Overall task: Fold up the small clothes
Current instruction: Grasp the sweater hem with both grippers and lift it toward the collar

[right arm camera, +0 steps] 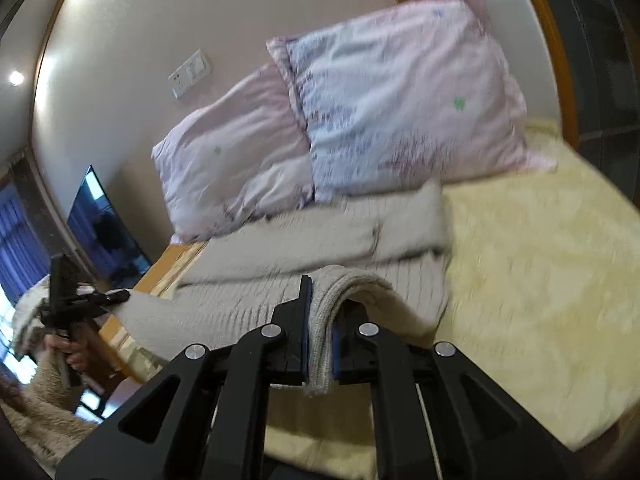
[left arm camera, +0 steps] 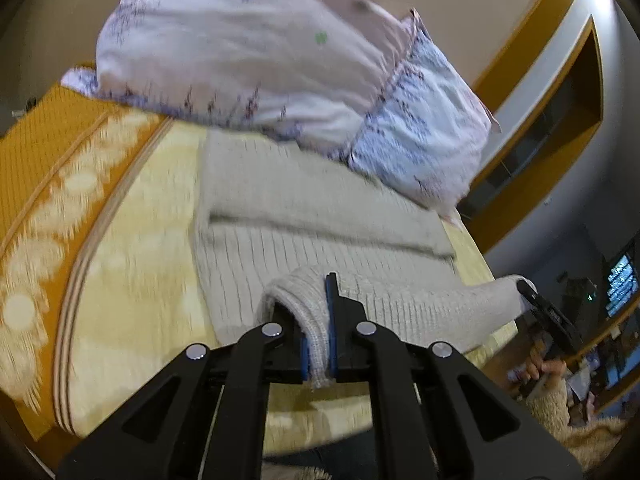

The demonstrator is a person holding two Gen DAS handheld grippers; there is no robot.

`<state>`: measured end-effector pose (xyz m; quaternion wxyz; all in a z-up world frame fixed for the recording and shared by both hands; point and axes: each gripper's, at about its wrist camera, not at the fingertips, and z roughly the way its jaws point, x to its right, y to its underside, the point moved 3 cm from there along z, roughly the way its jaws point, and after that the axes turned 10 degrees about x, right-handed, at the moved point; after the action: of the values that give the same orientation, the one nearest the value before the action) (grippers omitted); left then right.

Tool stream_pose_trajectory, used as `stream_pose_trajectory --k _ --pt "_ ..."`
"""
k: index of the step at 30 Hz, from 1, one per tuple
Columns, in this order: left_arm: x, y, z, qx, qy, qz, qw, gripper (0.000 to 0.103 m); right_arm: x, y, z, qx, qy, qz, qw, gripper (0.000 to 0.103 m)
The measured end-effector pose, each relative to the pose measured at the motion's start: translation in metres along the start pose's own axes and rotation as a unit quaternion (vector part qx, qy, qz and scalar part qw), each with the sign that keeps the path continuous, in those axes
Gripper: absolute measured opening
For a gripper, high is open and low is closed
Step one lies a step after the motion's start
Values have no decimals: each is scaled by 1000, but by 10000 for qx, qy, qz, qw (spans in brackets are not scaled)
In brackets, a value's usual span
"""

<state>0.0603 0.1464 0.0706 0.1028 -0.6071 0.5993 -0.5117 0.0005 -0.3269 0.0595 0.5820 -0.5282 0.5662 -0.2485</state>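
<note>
Left gripper [left arm camera: 318,336] and right gripper [right arm camera: 320,338] each clench the beige ribbed knit sweater's [left arm camera: 320,208] near hem over the yellow bedspread's [right arm camera: 540,280] front edge.

Both views are moderately lit with warm indoor light. In the right wrist view a small bright ceiling lamp [right arm camera: 16,77] glows at the far left and throws a pale sheen across the wall [right arm camera: 120,40] beside it. Motion blur smears most of both pictures: the pillows [left arm camera: 248,52], the knitted garment [left arm camera: 320,216] and the yellow bed cover [right arm camera: 540,280] lose their fine texture, while the black claw frames in the foreground stay fairly sharp. Fisheye distortion bends the bed edge and wall lines into curves, and dark vignetting fills the corners. A screen [left arm camera: 621,280] glows blue at the right of the left wrist view. Shadows are soft and shallow under the garment's folds.
</note>
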Motion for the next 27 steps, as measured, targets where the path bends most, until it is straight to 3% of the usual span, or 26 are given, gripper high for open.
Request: stream_pose_trajectory --k 8,18,27 --pt "5 -56 39 261 -326 88 9991 7 6 -30 36 294 277 -167 9990 8" --pt "-9 -104 109 215 -672 -81 9975 7 24 -54 111 -68 649 -117 9978 8" --pt "-42 -111 165 -93 -849 -570 9947 7 55 -55 167 -413 859 374 9947 8"
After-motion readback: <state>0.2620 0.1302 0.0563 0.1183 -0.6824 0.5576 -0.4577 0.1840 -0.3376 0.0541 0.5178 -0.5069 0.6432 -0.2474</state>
